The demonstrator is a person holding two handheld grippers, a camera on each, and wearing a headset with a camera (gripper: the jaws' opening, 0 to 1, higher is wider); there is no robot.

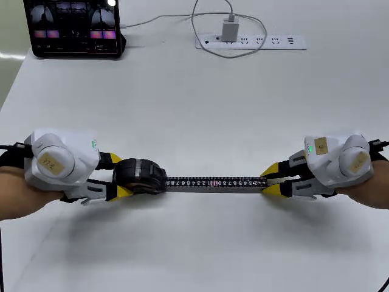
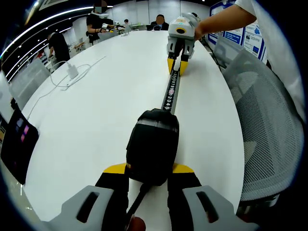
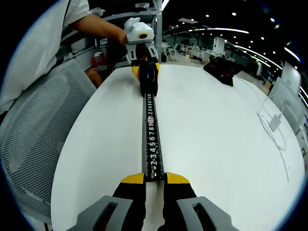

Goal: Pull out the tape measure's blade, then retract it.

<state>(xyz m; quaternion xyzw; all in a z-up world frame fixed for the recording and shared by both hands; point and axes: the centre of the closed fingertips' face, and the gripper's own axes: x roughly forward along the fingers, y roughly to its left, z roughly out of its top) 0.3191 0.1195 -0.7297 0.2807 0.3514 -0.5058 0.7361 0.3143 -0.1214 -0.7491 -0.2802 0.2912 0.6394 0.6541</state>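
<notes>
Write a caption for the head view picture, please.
Left gripper holds the tape measure; right gripper pinches its pulled-out blade.

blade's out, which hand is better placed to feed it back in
Right: the right tongs pinch the blade tip and can likely walk it back toward the case, which the left tongs clamp steady.

White oval counter (image 1: 194,109). At its far edge, a white power strip (image 1: 255,41) with a charger (image 1: 230,28) plugged in. Dark tablet (image 1: 73,27) at the far left corner, screen lit. Grey mesh chair (image 2: 269,120) alongside. Open-plan office, ceiling strip lights (image 3: 231,30) on.
</notes>
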